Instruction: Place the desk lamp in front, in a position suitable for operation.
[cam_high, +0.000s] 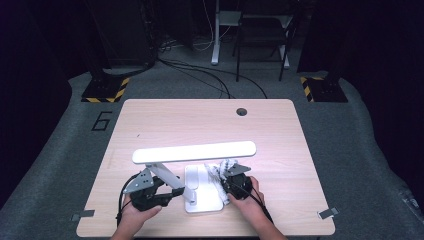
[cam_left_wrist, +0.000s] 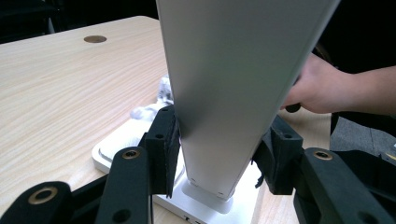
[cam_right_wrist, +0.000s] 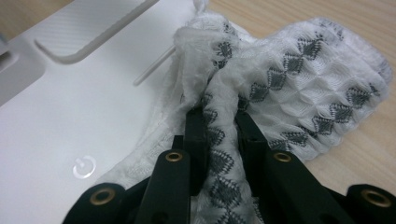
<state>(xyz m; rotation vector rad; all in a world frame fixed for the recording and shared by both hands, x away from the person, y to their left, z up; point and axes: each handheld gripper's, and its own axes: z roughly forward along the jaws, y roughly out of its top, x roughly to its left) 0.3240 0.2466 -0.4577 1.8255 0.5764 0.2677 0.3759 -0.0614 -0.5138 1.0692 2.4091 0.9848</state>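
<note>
A white desk lamp stands near the table's front edge, with a flat base (cam_high: 205, 202), a slanted arm (cam_high: 167, 176) and a long head bar (cam_high: 194, 151). My left gripper (cam_high: 174, 194) is shut on the lamp arm (cam_left_wrist: 233, 93) just above the base, one black jaw pressed to each side of it (cam_left_wrist: 219, 149). A white cloth with grey diamonds (cam_high: 220, 167) lies bunched on the right edge of the base. My right gripper (cam_high: 225, 181) is shut on a fold of this cloth (cam_right_wrist: 289, 84), which runs between its jaws (cam_right_wrist: 223, 121) over the lamp base (cam_right_wrist: 70, 112).
The wooden table (cam_high: 200, 120) has a round cable hole (cam_high: 242, 111) at the back. A power symbol (cam_right_wrist: 84, 166) is printed on the lamp base. Tape tabs (cam_high: 82, 216) mark the front corners. Stands and cables sit on the floor beyond the table.
</note>
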